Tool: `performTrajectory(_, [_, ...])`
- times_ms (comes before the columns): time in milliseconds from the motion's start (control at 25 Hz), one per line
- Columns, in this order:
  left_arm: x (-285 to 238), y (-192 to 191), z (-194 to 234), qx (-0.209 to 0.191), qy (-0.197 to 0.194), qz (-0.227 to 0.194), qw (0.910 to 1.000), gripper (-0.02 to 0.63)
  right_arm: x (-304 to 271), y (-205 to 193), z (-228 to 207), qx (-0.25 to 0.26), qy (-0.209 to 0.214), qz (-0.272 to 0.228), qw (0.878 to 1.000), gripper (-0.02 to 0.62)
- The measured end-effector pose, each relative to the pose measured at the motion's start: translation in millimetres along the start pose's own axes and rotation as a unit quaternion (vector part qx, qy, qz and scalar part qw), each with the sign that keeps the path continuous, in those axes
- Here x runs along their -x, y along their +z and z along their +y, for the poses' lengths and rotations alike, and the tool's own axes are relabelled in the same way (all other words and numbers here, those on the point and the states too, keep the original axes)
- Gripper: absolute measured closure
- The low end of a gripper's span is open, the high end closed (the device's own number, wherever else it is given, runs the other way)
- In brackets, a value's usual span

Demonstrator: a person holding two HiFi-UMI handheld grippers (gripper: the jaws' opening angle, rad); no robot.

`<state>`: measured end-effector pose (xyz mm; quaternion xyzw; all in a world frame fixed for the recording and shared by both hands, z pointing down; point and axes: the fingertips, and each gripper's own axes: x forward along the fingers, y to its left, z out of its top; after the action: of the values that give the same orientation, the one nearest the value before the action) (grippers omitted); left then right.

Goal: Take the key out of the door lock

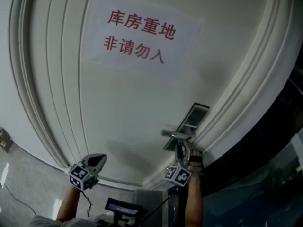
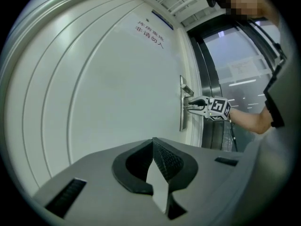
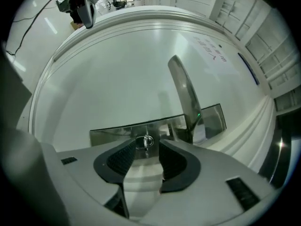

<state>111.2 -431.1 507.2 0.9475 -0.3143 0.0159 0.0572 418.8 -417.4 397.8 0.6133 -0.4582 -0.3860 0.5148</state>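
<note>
Key (image 3: 145, 141): sitting in the lock plate (image 3: 113, 133), its small round metal head poking out, dead centre between the jaw tips of my right gripper (image 3: 147, 149). I only get it in the right gripper view.
Lock plate: long shiny steel strip fixed to the door (image 1: 132, 108) near its edge. The key is in it, and the handle (image 3: 183, 93) grows out of it just beside the key.
Handle: silver lever standing off the plate and reaching across the door panel. In the head view my right gripper sits just under it, and I can't tell whether they touch.
Right gripper: lined up on the lock plate with its jaws spread wide. I see one dark ribbed pad on either side of the key head, with a gap on each side. It has hold of nothing right now.
Left gripper (image 2: 153, 143): jaw tips pressed together, nothing pinched between them. It hangs out to the left, well apart from the lock plate, facing the bare door panel.
Door: white, with raised moulding lines curving round the panel.
Sign (image 1: 142, 34): white sheet with two lines of red characters, stuck high on the door above the lock plate.
Forearm (image 1: 194, 202): bare arm running up behind my right gripper in the head view.
</note>
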Motion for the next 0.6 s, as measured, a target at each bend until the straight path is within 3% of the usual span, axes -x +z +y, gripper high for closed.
performTrajectory(80, [1.9,-0.8,1.9,0.002,0.003,-0.001,1.0,0.6,-0.2,2.1,-0.3,0.006,-0.003,-0.002,1.0,0.435])
performTrajectory(200, [3.9,-1.4,4.2,0.004,0.006,-0.001,1.0,0.6,-1.4,4.6,-2.8,0.018,-0.016,-0.003,1.0,0.517])
performTrajectory(600, [3.7,-2.3,3.2,0.005,0.003,0.0,1.0,0.6,-2.6,2.5,1.6,0.035,-0.019,0.005,0.999,0.569])
